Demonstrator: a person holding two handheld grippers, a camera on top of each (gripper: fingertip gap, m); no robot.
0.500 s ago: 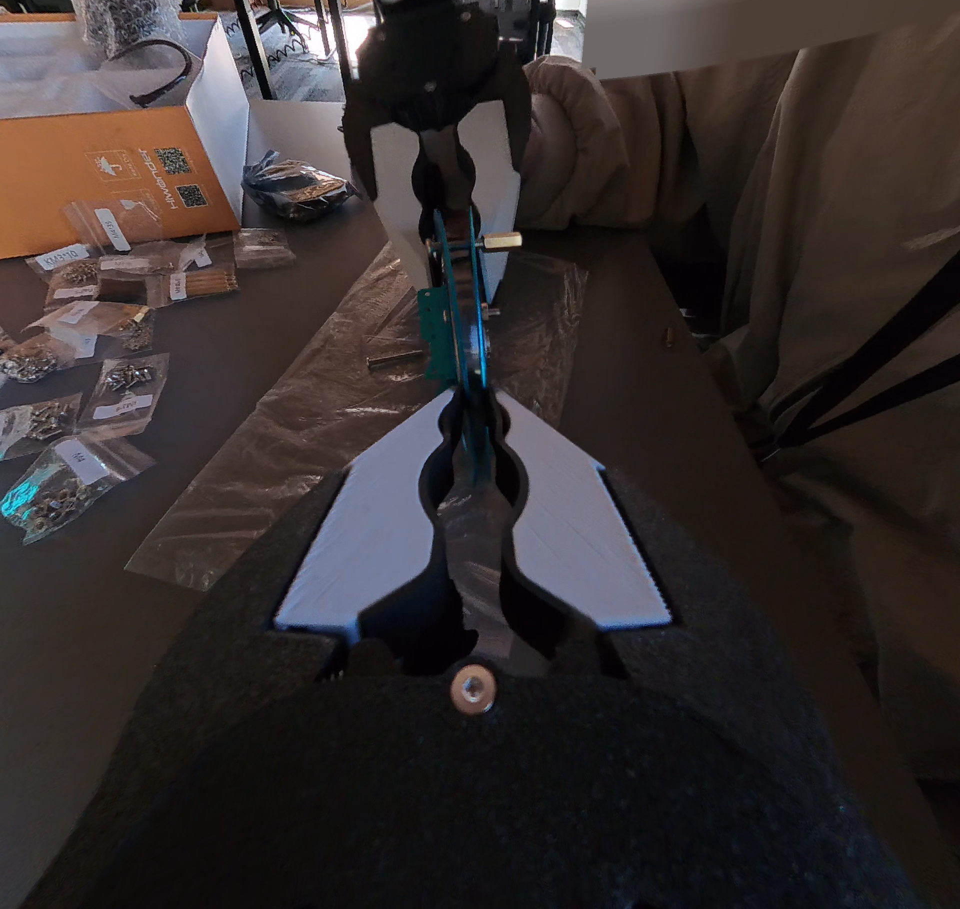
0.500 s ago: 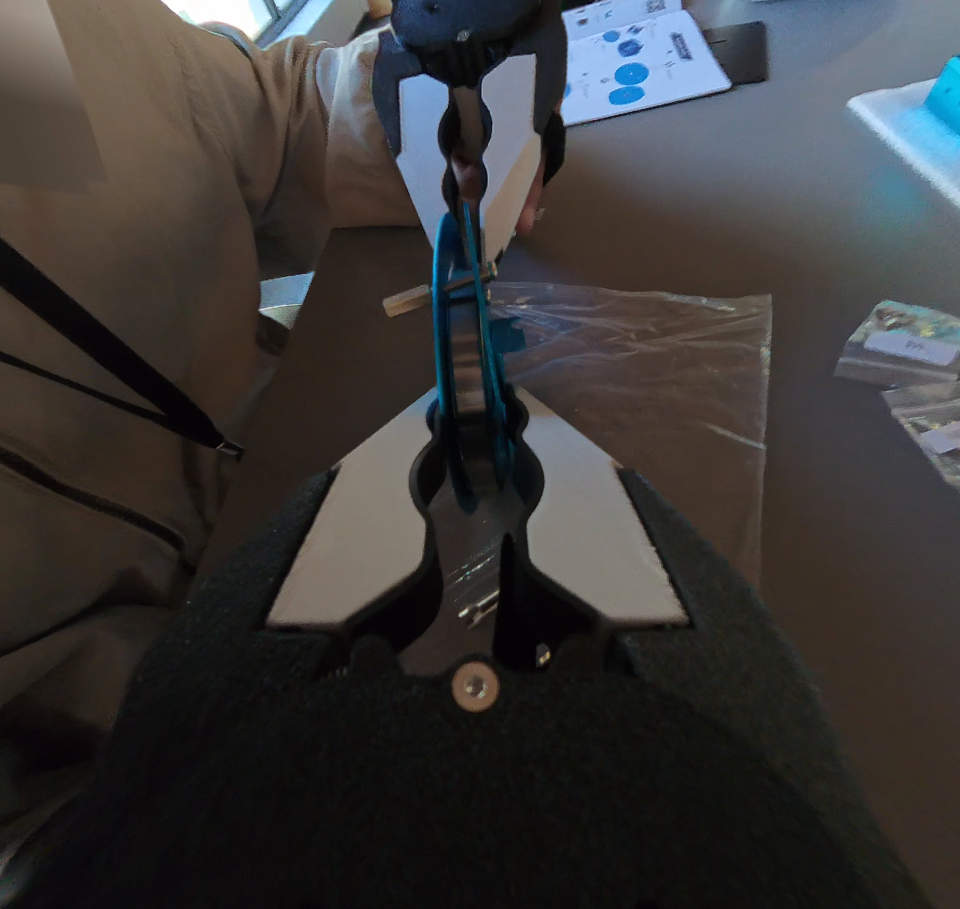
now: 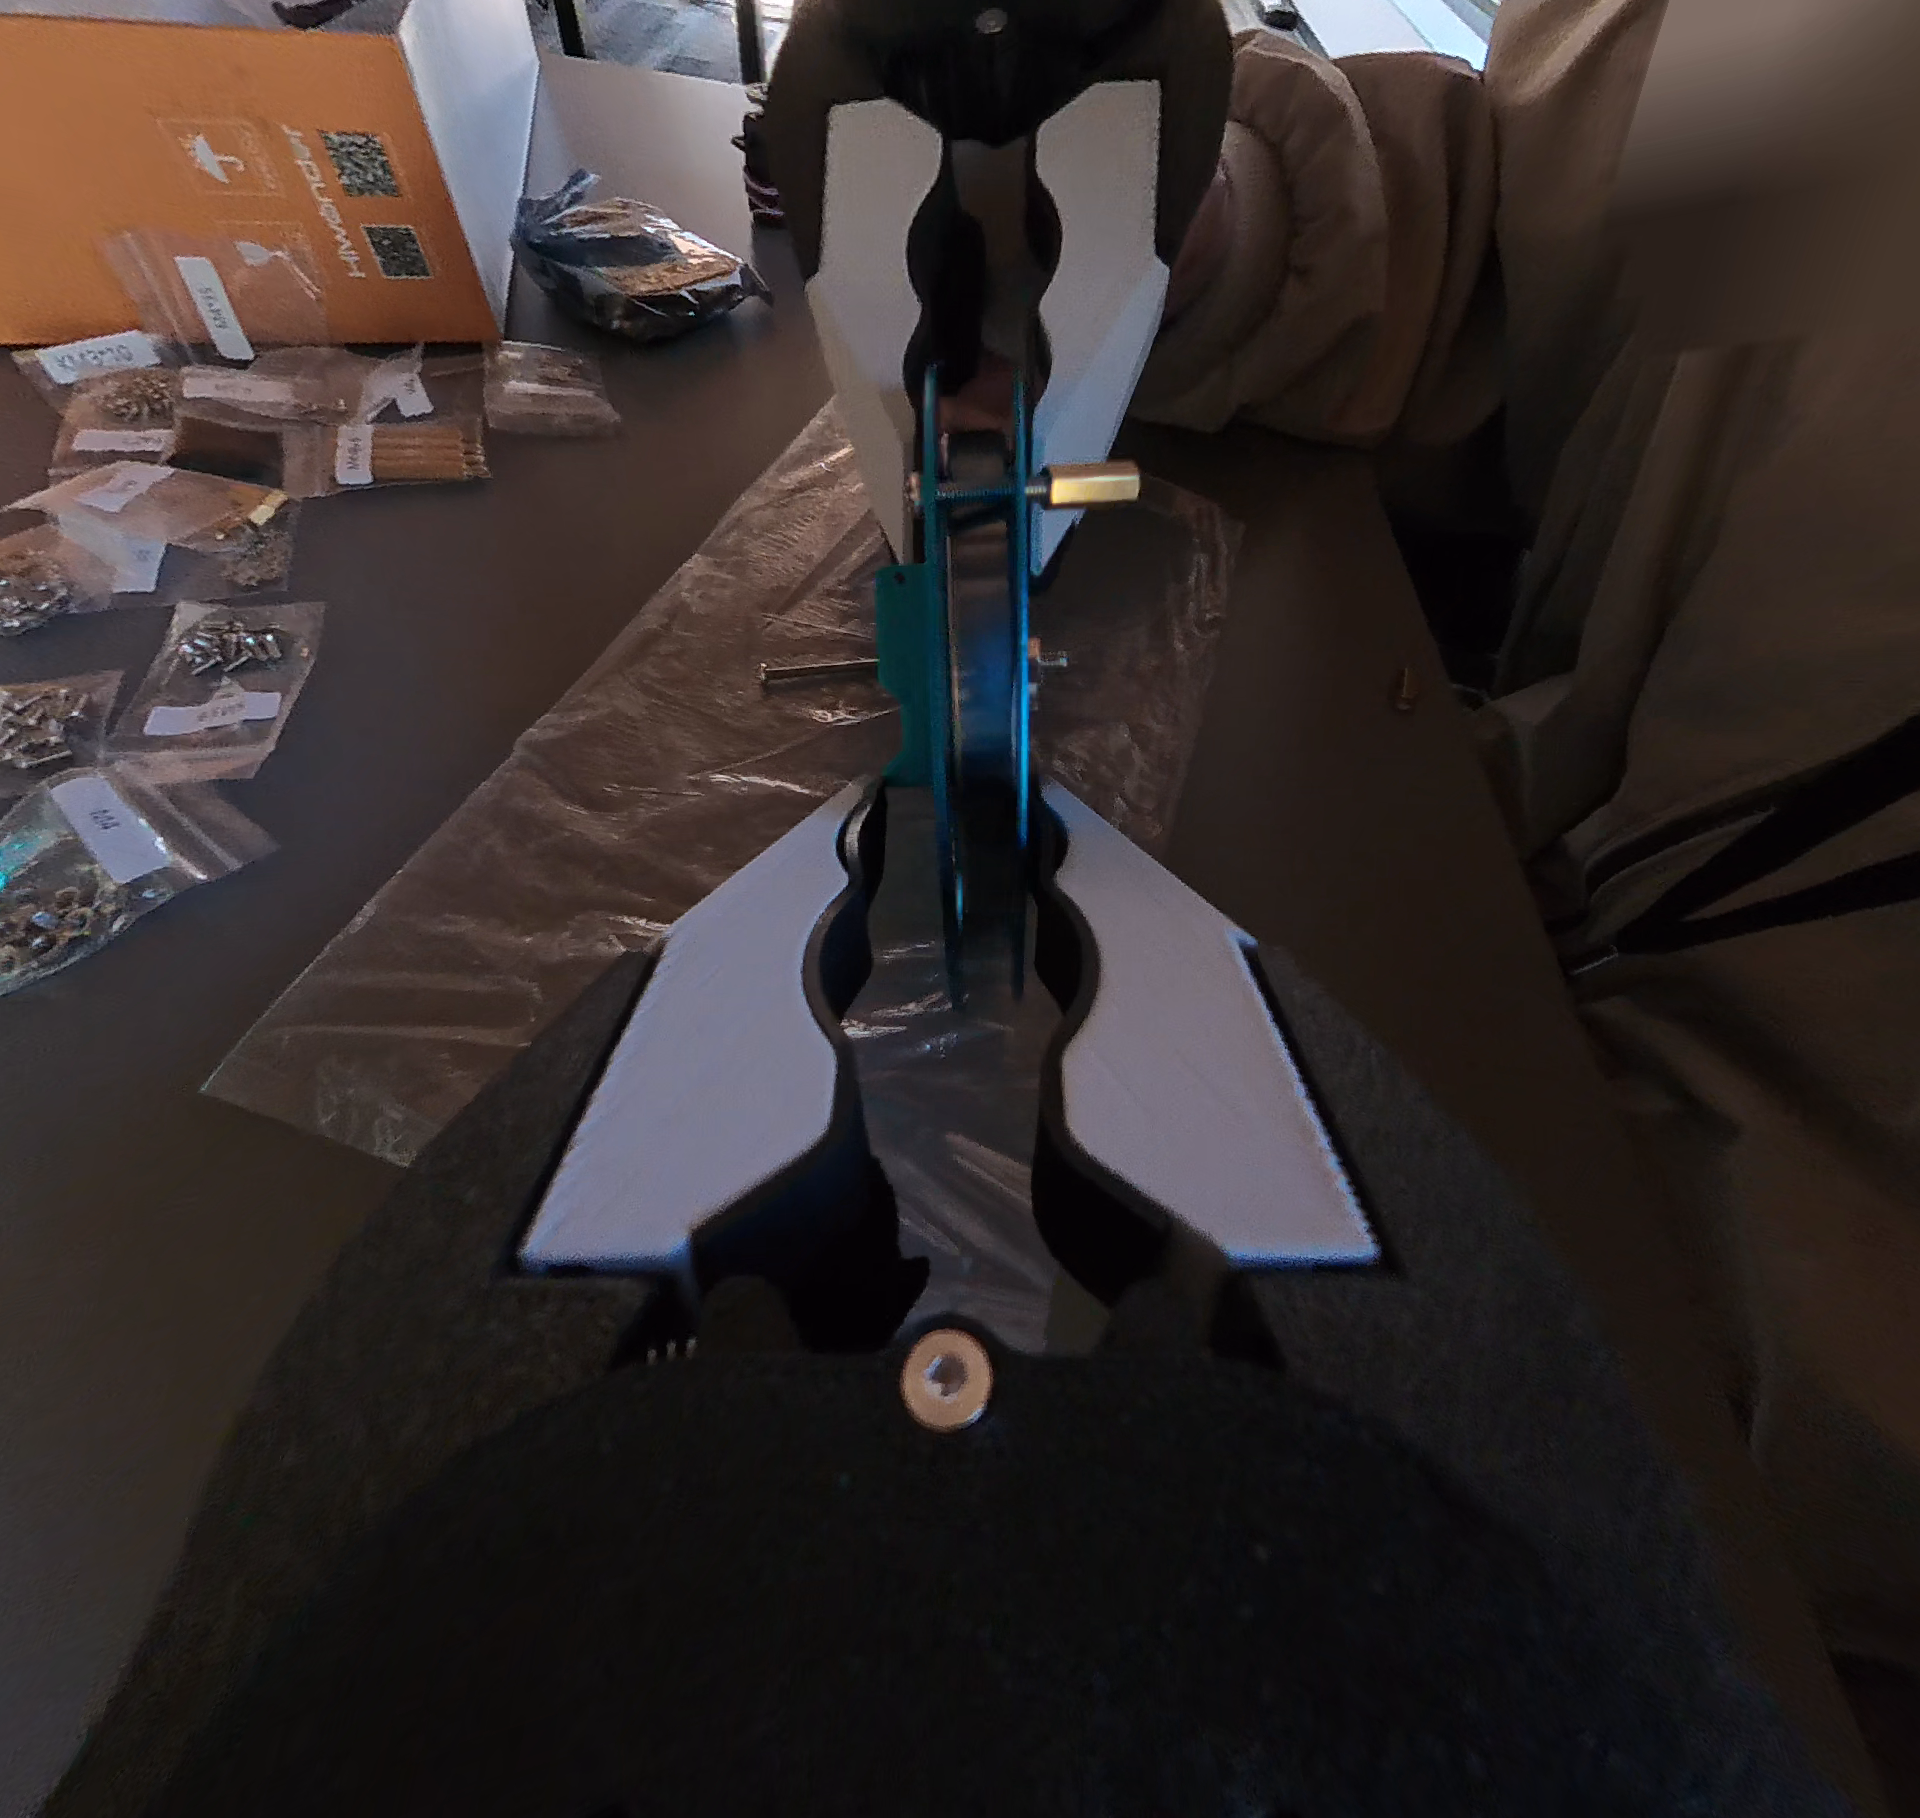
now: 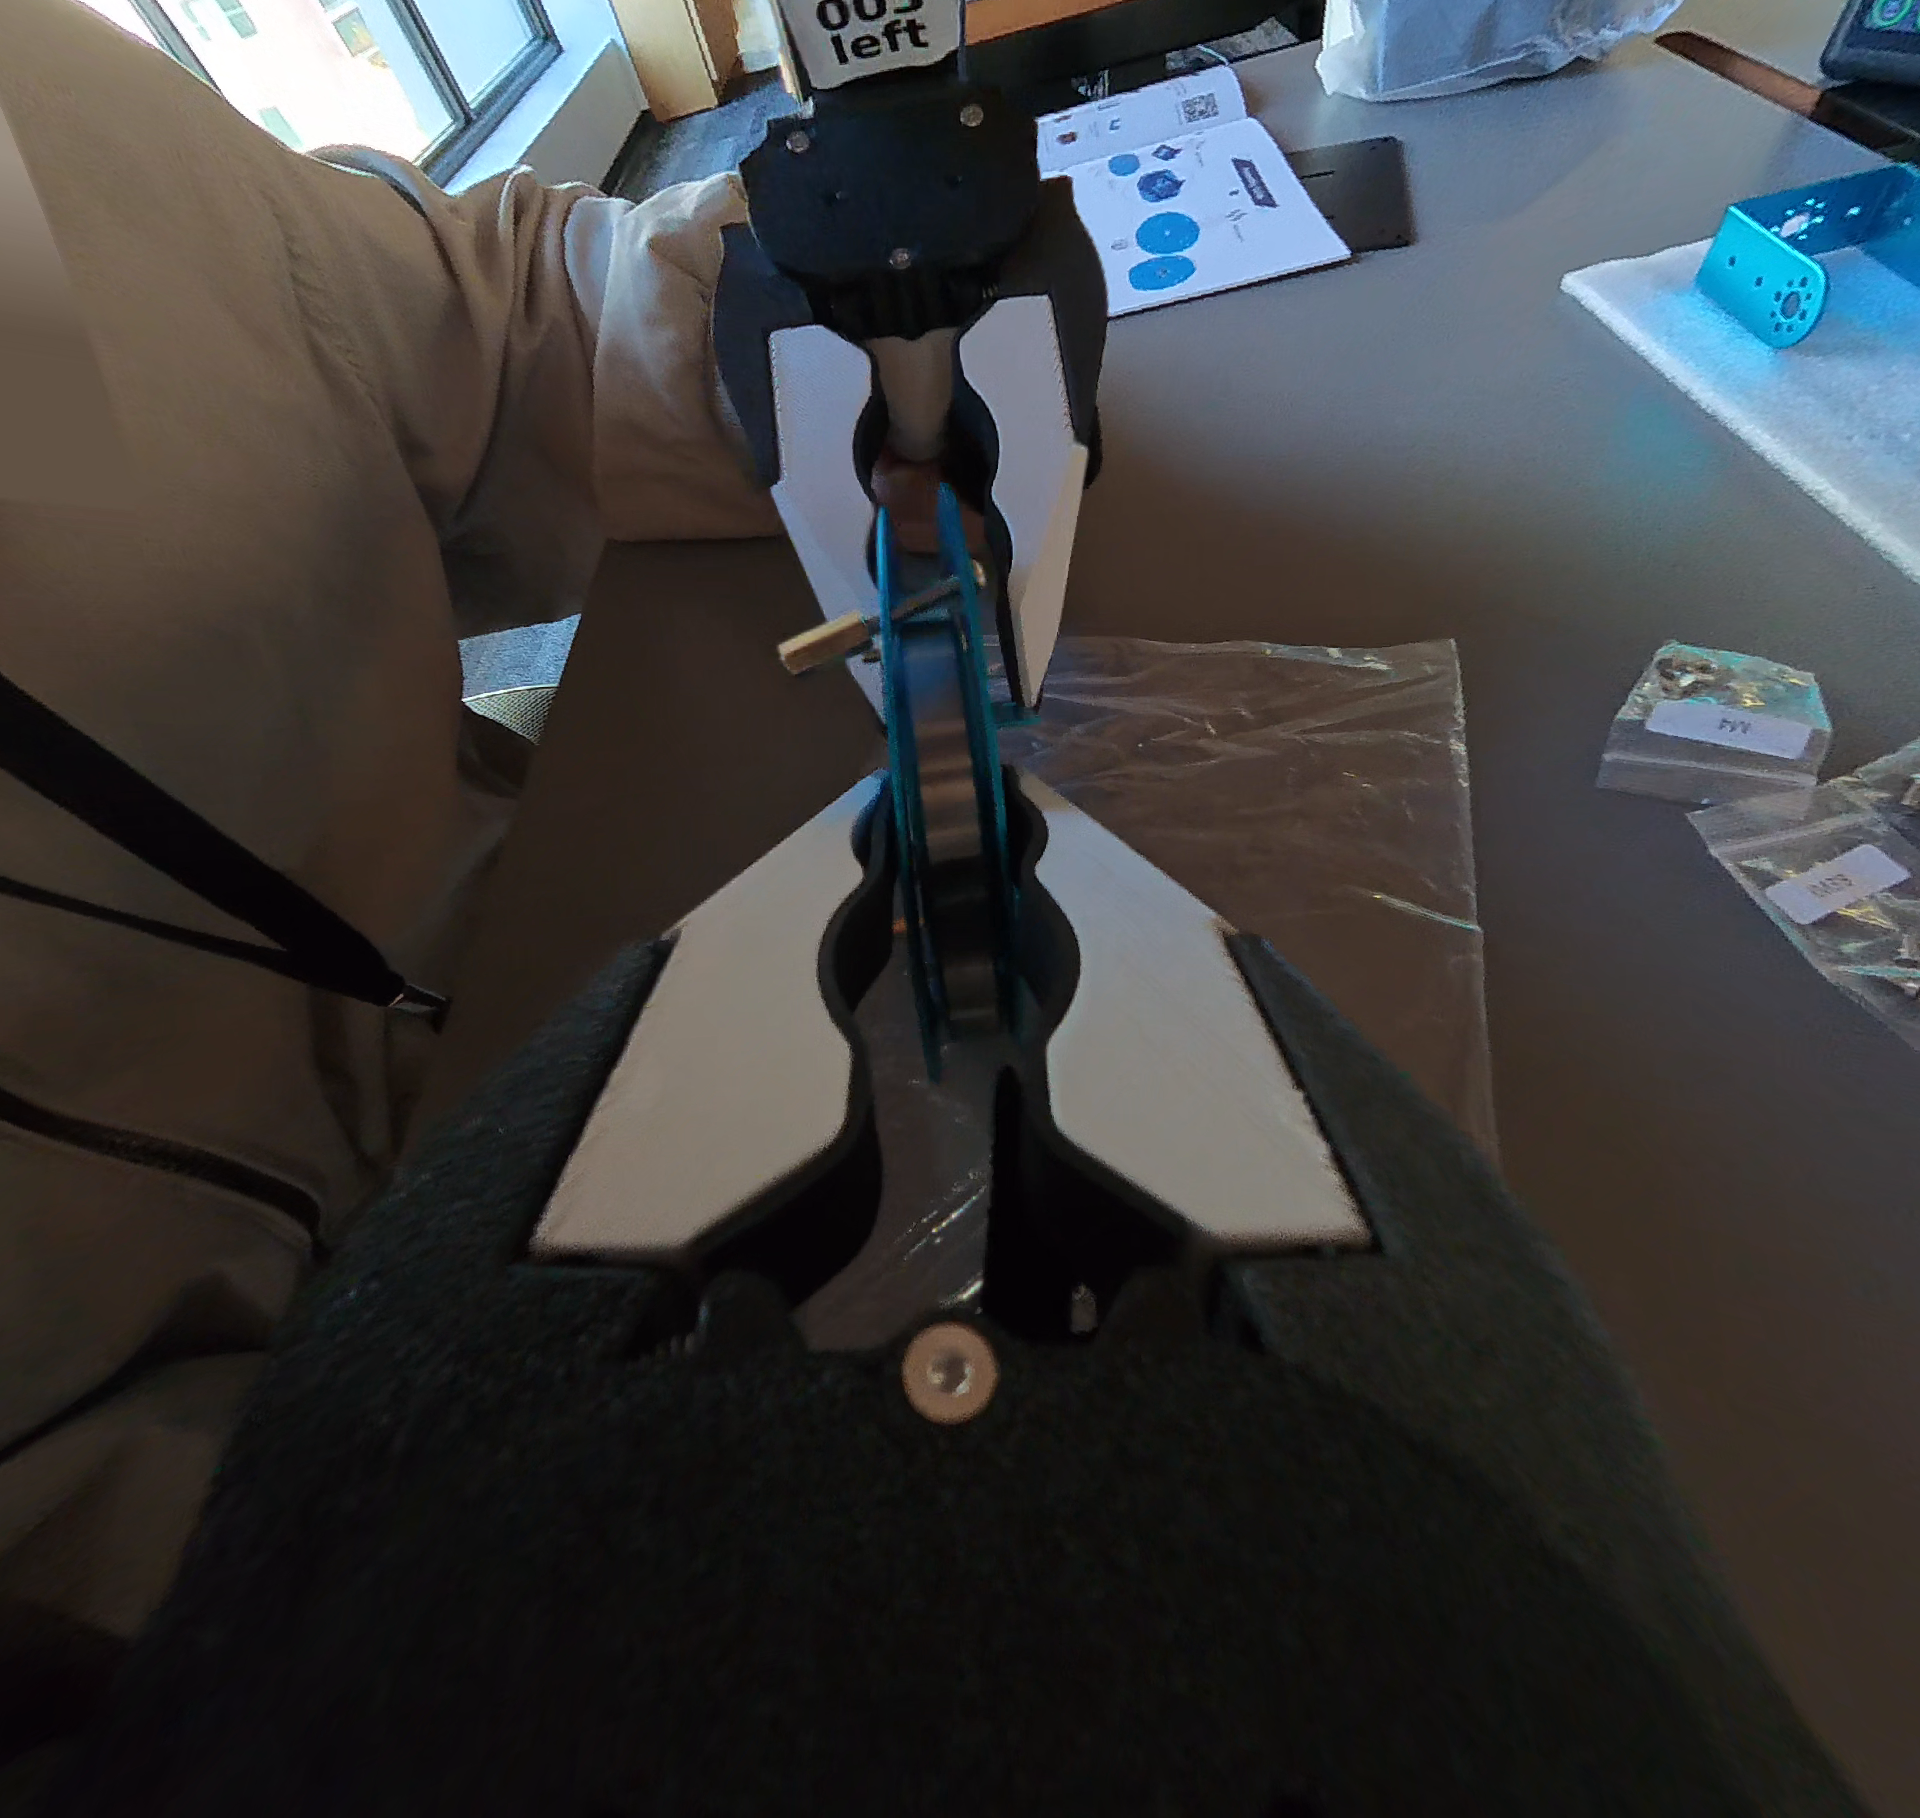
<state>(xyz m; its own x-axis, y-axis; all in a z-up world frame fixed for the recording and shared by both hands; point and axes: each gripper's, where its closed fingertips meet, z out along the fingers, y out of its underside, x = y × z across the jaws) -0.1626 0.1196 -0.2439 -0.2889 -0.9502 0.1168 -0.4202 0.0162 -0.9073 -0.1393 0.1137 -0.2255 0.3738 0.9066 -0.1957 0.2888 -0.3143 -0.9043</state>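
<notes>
a: the left gripper (image 3: 956,833) is closed on the near edge of the blue disc assembly (image 3: 971,719), two thin blue plates with a dark core between them, held on edge above the worktop (image 3: 343,719).

b: and the right gripper (image 4: 951,833) clamps the opposite edge, so the two face each other with the piece between them. a screw (image 3: 977,498) runs across the plates near the far gripper, with a brass standoff (image 3: 1091,487) on its end.

a: i'd judge both grips should stay level, so the plates don't skew on that screw.

b: just under the piece lies a clear plastic bag (image 3: 623,833) with a loose bolt (image 3: 816,672) on it. left of the left gripper are small labelled bags of hardware (image 3: 208,667), then an orange box (image 3: 229,179).

a: beyond the right gripper, an open booklet (image 4: 1195,199) and a blue bracket (image 4: 1808,251) on white foam (image 4: 1766,397).
</notes>
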